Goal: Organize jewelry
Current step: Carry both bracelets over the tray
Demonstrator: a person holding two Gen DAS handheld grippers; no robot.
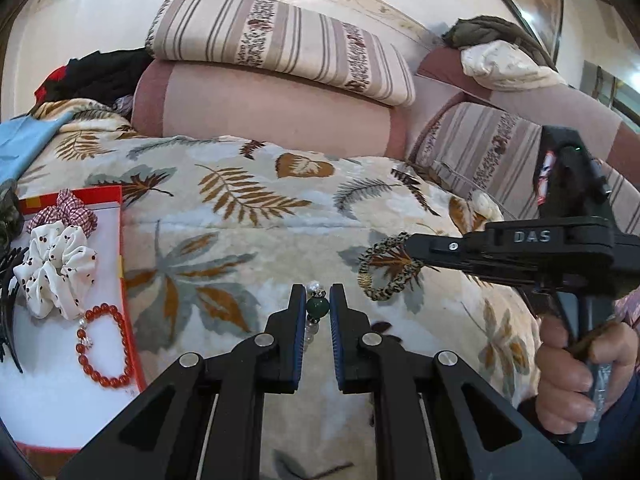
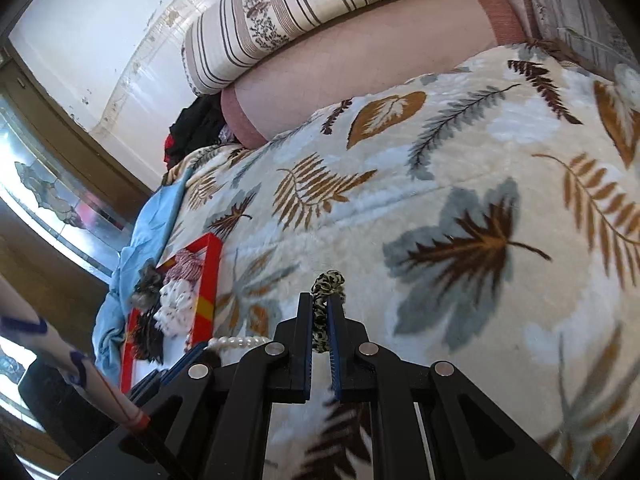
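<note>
Grippers were both clamped by me: left gripper (image 1: 316, 292) on beaded bracelet (image 1: 317, 308), right gripper (image 2: 320, 300) on leopard-print scrunchie (image 2: 326, 286), for transfer to red tray (image 1: 130, 300) at nine o'clock.

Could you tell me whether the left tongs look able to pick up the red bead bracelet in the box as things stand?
Probably not yet: the left tongs are already shut on a pearl and green bead bracelet. The red bead bracelet lies uncovered in the red box nearby, so the path itself looks free.
</note>
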